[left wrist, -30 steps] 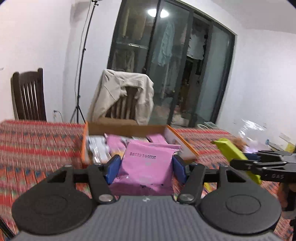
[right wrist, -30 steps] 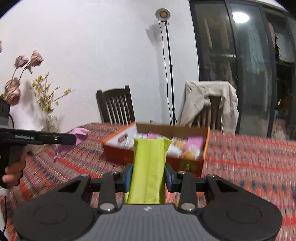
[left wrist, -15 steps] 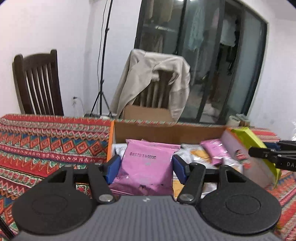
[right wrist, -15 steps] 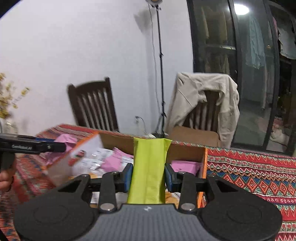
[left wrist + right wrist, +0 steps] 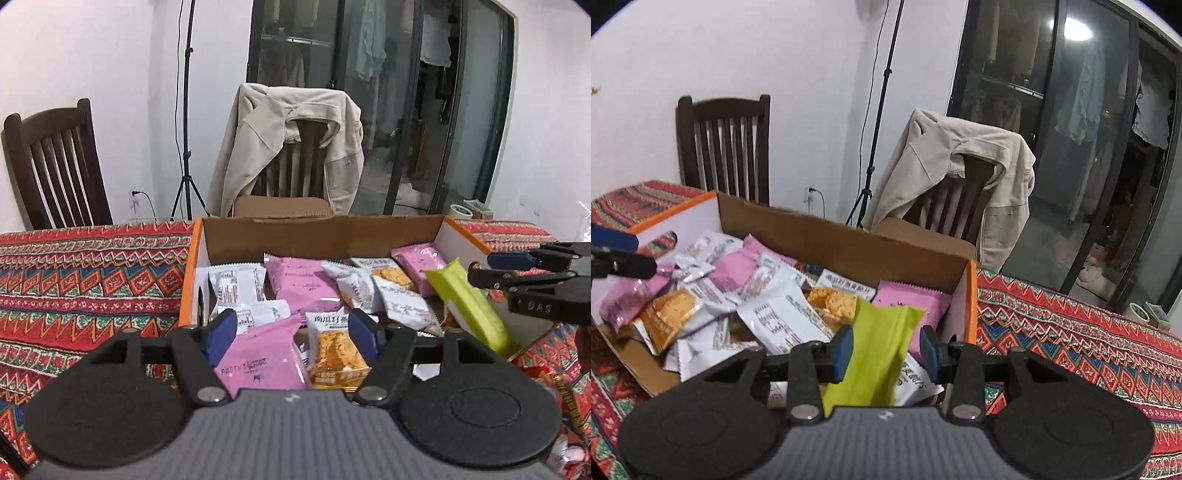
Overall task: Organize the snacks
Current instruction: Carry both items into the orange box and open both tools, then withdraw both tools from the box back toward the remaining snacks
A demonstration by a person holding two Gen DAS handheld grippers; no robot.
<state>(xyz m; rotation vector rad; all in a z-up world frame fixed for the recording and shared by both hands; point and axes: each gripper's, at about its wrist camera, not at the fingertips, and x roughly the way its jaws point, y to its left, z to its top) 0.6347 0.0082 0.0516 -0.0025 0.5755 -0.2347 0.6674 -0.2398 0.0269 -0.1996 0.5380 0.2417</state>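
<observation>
Dropping snacks into box [image 5: 321, 236]: left gripper [image 5: 291, 334] fingers opening off pink packet [image 5: 258, 362], right gripper [image 5: 886, 349] fingers opening off green packet [image 5: 875, 354]. Next: pull clear, fetch more from table [image 5: 88, 273].

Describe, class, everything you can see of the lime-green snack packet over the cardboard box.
The lime-green snack packet is a long, flat, plain matte wrapper with a crimped end seal and no visible print. It lies between the blue-padded fingers of the right gripper, whose jaws are opening, with a gap on its right side. It tilts down over the right end of the cardboard box, above the white, pink and orange packets inside.
</observation>
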